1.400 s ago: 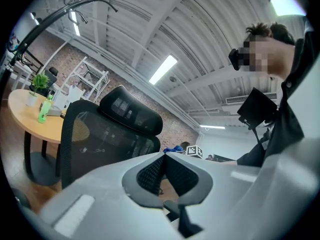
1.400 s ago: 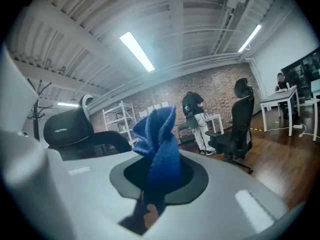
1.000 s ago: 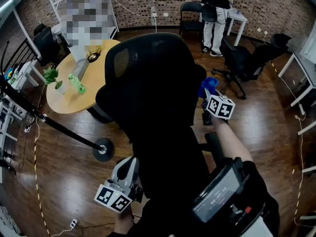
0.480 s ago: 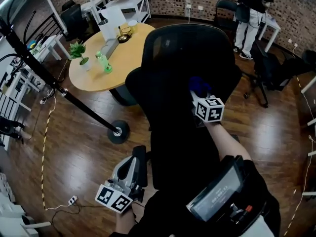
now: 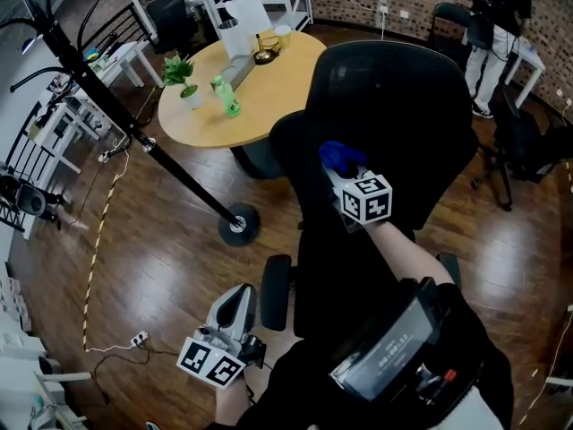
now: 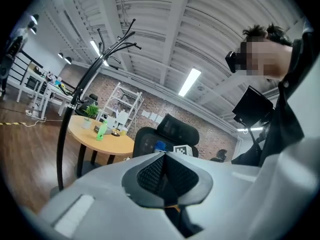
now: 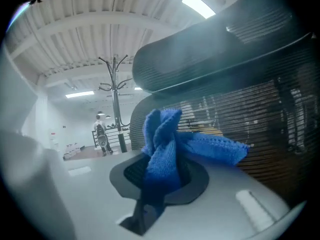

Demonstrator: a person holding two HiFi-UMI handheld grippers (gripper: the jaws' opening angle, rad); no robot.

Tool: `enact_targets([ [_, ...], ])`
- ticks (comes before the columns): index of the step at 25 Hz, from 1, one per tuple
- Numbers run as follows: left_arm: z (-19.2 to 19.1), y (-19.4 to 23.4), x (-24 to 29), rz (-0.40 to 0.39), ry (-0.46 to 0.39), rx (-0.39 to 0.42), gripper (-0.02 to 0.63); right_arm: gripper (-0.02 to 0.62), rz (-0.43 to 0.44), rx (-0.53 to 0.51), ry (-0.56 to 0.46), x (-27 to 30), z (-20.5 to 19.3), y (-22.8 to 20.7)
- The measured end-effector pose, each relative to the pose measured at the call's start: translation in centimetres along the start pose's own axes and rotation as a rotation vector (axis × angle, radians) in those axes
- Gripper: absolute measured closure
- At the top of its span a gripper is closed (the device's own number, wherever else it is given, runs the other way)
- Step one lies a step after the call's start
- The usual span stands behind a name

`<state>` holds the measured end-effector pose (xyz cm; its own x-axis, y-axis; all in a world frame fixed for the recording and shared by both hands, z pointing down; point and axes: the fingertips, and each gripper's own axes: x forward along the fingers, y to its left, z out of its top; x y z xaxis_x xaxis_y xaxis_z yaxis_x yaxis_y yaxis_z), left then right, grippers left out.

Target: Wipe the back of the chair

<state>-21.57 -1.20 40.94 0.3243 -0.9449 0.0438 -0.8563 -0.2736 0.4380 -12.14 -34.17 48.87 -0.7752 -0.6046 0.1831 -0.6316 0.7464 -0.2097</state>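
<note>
**Operator:** What do my jaws hold?

**Manual:** Your left gripper (image 5: 238, 296) sits low beside your body. Its jaws are closed together with nothing between them. Your right gripper (image 5: 344, 170) has its jaws clamped on the blue cloth (image 5: 337, 156). The cloth bunches upward out of the jaws, and one free end fans to the right.

**Operator:** Where is the chair back?

**Manual:** The chair back (image 5: 403, 115) stands directly ahead of your right gripper. The cloth is at its mesh, left of the middle in the head view. You cannot confirm whether the cloth actually presses on the mesh. The back hides the chair's seat and base. Beyond it stands a round table (image 5: 269, 88).
</note>
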Motion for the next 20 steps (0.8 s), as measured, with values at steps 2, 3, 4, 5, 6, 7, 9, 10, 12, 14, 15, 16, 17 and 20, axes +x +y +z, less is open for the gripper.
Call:
enact_targets([
  [2,0.2,0.5,-0.7,0.024,-0.007,0.001,0.601,0.541,0.023,0.011,0.0,1.4,-0.3,1.2],
  [3,0.3,0.7,-0.9,0.034,-0.011,0.001,0.601,0.541,0.03,0.024,-0.002,2.1,-0.3,1.8],
  [4,0.4,0.8,-1.1,0.042,-0.015,0.002,0.601,0.541,0.045,0.036,0.0,2.9,-0.4,2.6],
  [5,0.4,0.9,-1.2,0.049,-0.018,0.002,0.601,0.541,0.072,0.042,0.013,3.6,-0.6,3.6],
  [6,0.4,0.9,-1.3,0.053,-0.021,0.003,0.601,0.541,0.108,0.042,0.036,4.3,-1.1,4.9],
  [7,0.4,0.8,-1.3,0.056,-0.024,0.003,0.601,0.541,0.151,0.041,0.063,4.8,-1.6,6.2],
  [9,0.3,0.5,-1.4,0.061,-0.029,0.003,0.601,0.541,0.253,0.048,0.1,5.4,-2.3,9.3],
  [10,0.3,0.4,-1.4,0.064,-0.031,0.002,0.601,0.541,0.314,0.051,0.102,5.3,-2.3,10.9],
  [12,0.2,0.3,-1.3,0.07,-0.032,0.003,0.601,0.541,0.452,0.034,0.083,4.4,-1.9,14.1],
  [14,0.2,0.2,-1.2,0.075,-0.029,0.005,0.601,0.541,0.569,0.009,0.048,3.1,-1.1,16.6],
  [15,0.2,0.2,-1.1,0.076,-0.028,0.006,0.601,0.541,0.589,-0.005,0.036,2.8,-0.9,17.0],
  [16,0.2,0.1,-0.9,0.075,-0.028,0.006,0.601,0.541,0.572,-0.017,0.035,2.8,-1.1,16.6],
  [17,0.2,0.0,-0.7,0.072,-0.027,0.007,0.601,0.541,0.522,-0.024,0.046,3.1,-1.6,15.4],
  [20,0.0,-0.6,0.1,0.052,-0.017,0.008,0.601,0.541,0.274,0.036,0.094,3.7,-3.5,8.6],
])
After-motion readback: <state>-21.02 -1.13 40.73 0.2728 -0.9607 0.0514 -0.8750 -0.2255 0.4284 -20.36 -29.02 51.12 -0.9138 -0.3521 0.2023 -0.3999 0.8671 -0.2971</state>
